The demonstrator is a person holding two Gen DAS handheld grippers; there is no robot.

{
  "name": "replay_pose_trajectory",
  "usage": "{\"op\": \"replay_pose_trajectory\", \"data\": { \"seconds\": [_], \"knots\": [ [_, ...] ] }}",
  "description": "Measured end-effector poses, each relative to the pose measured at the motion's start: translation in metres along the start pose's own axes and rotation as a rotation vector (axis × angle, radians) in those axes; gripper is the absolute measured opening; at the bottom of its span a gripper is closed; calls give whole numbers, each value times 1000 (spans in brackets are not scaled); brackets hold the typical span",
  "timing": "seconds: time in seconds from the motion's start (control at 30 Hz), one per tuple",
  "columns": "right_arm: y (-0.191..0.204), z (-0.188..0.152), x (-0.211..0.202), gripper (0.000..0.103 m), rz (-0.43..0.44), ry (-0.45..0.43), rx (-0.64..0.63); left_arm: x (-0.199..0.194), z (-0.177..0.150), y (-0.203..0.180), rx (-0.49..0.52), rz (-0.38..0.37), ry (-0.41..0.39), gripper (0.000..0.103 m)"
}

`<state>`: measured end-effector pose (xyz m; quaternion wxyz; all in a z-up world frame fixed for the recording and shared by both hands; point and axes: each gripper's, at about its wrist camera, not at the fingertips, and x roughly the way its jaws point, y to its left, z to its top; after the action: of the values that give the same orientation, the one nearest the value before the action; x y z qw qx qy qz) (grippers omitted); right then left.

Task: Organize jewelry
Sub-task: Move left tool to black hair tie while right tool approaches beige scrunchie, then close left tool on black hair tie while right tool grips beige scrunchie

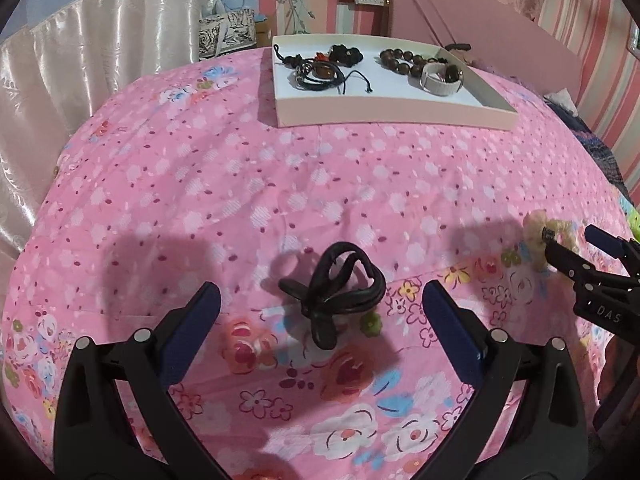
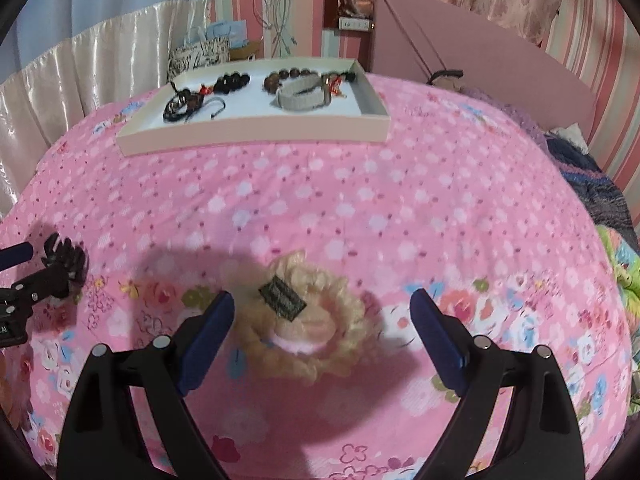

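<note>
Nearest in the left wrist view, the left tool (image 1: 322,308) hangs over the bed with its blue pads spread wide and nothing gripped; a black claw hair clip (image 1: 334,286) lies on the pink floral bedspread (image 1: 240,184) in the gap between the pads, touching neither. In the right wrist view the right tool (image 2: 322,318) is likewise wide open and holds nothing; a blond ruffled scrunchie (image 2: 308,316) with a dark label lies on the bedspread between its pads, and the left pad sits just beside its edge, though blur keeps me from telling whether they touch. The clip lies to the left of the scrunchie, well apart. Farther off, beyond a bare stretch of bedspread, stands a shallow pale tray (image 1: 384,110) holding black cord bracelets (image 1: 316,72) on its left side and a brown bead bracelet (image 1: 404,62) and a pale woven band (image 1: 438,78) on its right. Behind the tray rises a pink box (image 1: 480,20) against the striped wall.
</note>
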<state>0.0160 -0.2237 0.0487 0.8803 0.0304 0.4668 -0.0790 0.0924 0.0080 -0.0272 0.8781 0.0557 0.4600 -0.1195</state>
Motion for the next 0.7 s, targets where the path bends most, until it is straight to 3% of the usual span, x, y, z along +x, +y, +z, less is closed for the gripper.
{"op": "replay_pose_trajectory", "data": {
  "seconds": [0.3,0.37,0.57,0.7],
  "knots": [
    [-1,-5,5,88,26,-18,33,6,0,6,-24,-7,-4,99],
    [-1,-4,4,77,27,-21,33,4,0,6,-27,-13,-17,98],
    [-2,-5,9,43,76,-5,52,11,0,-1,-4,-39,14,78],
    [-1,-5,8,33,93,-6,47,16,-1,-3,-2,-51,34,63]
  ]
}}
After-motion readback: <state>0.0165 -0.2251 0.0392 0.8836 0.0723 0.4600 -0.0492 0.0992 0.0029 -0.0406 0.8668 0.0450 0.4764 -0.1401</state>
